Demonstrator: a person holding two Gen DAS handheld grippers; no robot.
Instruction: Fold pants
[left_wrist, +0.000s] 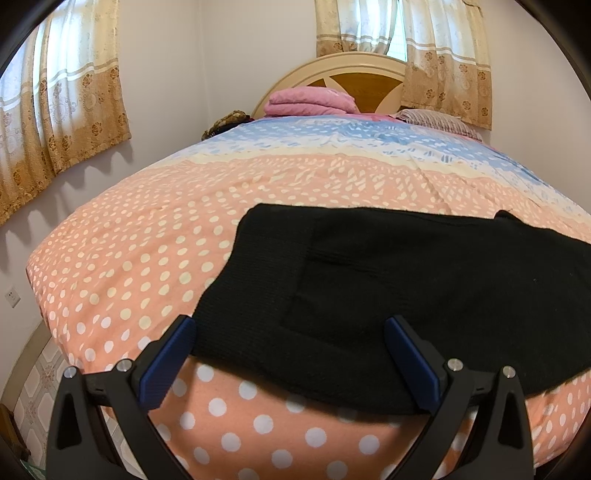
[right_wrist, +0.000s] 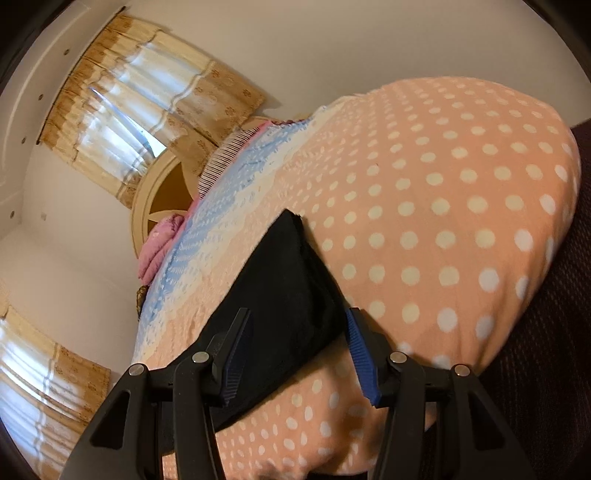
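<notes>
The black pants (left_wrist: 388, 280) lie flat on the bed (left_wrist: 147, 258), on the near part of the peach polka-dot quilt, already folded into a broad rectangular slab. In the left wrist view their near edge runs between the 2 blue-padded fingers (left_wrist: 166, 365) of the left hand-held gripper (left_wrist: 291, 365). The jaws are spread wide and hold nothing; the fabric lies below and just beyond them.

In the right wrist view, rolled sideways, the right hand-held gripper (right_wrist: 299, 358) is also spread. One end of the pants (right_wrist: 280, 291) sits between its fingers (right_wrist: 362, 354); whether the pads touch the fabric cannot be told.

At the far end of the bed, a folded pink blanket (left_wrist: 310, 101) rests against the wooden headboard (left_wrist: 354, 79), with a striped pillow (left_wrist: 436, 120) to its right. Patterned curtains (left_wrist: 62, 110) hang on the walls
</notes>
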